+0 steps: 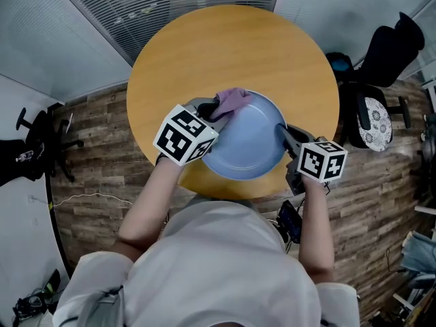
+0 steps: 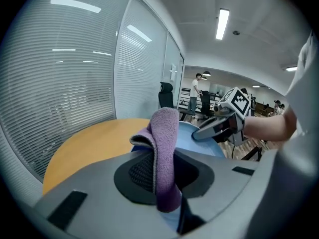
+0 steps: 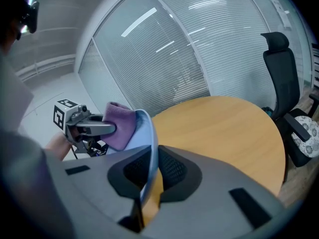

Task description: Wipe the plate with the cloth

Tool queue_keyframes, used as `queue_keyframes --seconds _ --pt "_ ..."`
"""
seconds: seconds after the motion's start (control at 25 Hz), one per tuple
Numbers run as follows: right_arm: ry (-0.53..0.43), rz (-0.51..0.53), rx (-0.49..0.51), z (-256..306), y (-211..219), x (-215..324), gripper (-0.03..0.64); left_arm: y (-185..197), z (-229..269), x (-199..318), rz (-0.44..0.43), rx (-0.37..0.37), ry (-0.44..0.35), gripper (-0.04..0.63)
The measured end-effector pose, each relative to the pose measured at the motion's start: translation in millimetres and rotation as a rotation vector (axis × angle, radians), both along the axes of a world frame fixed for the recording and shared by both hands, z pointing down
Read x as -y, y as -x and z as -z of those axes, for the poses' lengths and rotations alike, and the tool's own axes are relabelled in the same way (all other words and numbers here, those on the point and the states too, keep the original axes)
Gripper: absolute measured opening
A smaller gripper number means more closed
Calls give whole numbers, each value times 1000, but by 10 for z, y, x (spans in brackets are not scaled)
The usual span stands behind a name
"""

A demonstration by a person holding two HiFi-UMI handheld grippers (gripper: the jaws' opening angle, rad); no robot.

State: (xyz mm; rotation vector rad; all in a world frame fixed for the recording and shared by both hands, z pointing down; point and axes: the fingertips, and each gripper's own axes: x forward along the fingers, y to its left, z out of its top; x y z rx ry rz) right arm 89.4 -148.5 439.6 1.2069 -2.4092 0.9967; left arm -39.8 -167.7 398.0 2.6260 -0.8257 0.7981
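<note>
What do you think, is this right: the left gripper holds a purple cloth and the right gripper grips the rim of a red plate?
Not quite: the plate is light blue, not red, as the head view shows. The left gripper does hold the purple cloth, and the right gripper does grip the plate's rim.

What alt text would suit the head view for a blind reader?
Seen from above, a person at a round wooden table holds a blue plate: the right gripper clamps its rim, the left gripper holds a purple cloth against it.
</note>
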Motion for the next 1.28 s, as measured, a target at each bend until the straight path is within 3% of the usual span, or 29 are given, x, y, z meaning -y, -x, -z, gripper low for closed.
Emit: queue_keyframes --seconds 0.4,1.0,1.28 --pt "5 37 -53 5 3 -56 32 -140 -68 -36 -104 166 -35 64" --pt "46 58 -62 -39 20 -110 32 -607 -159 -244 -286 292 -79 64" --pt "64 62 -57 -71 27 -163 32 -683 -218 -356 -297 310 -81 64"
